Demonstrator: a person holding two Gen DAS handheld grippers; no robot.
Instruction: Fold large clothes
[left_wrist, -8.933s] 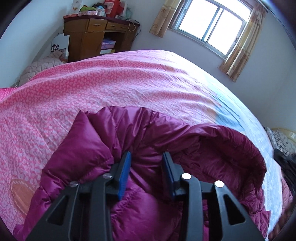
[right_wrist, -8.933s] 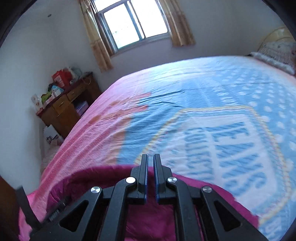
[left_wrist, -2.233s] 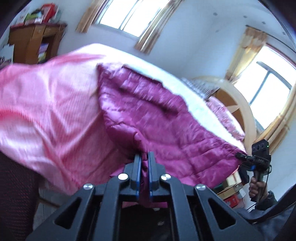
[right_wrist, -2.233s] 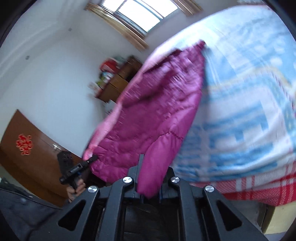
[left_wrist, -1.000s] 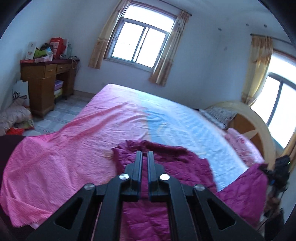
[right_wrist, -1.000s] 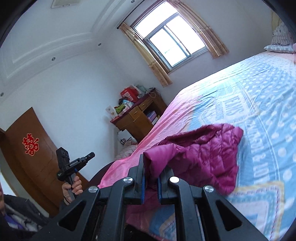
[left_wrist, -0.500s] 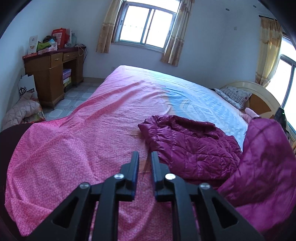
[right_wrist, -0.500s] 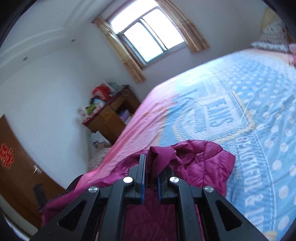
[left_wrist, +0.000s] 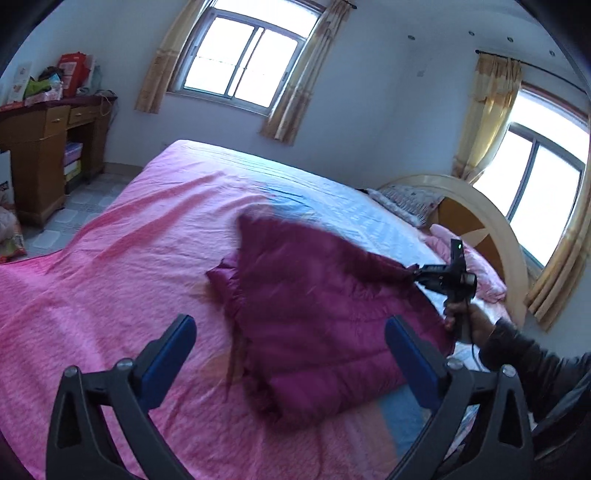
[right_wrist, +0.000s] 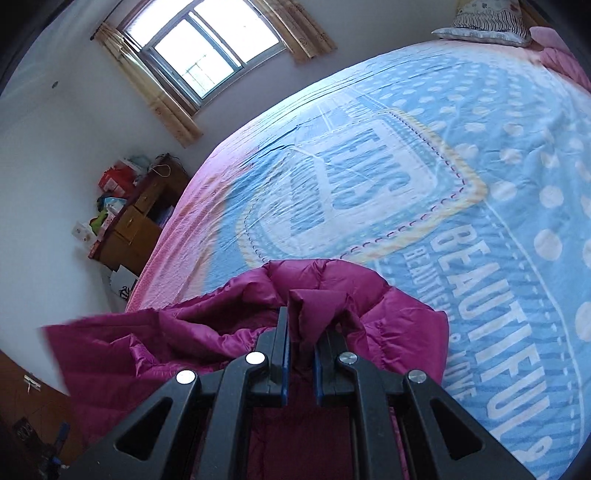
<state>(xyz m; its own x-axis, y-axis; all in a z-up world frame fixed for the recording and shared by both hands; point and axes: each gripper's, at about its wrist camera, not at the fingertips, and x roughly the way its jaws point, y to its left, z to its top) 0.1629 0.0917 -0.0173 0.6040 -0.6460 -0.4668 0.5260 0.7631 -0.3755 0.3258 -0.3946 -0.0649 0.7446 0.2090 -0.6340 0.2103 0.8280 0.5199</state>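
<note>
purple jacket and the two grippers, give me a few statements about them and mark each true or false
1. The left gripper is wide open and holds nothing. True.
2. The right gripper is open and clear of the cloth. False: it is shut on a fold of the purple jacket.
3. The jacket lies on the bed. True, with one edge lifted by the right gripper.
4. The jacket is neatly folded into a small square. False: it is spread out and rumpled.
5. The wooden desk is bare on top. False: boxes and bags crowd it.
</note>
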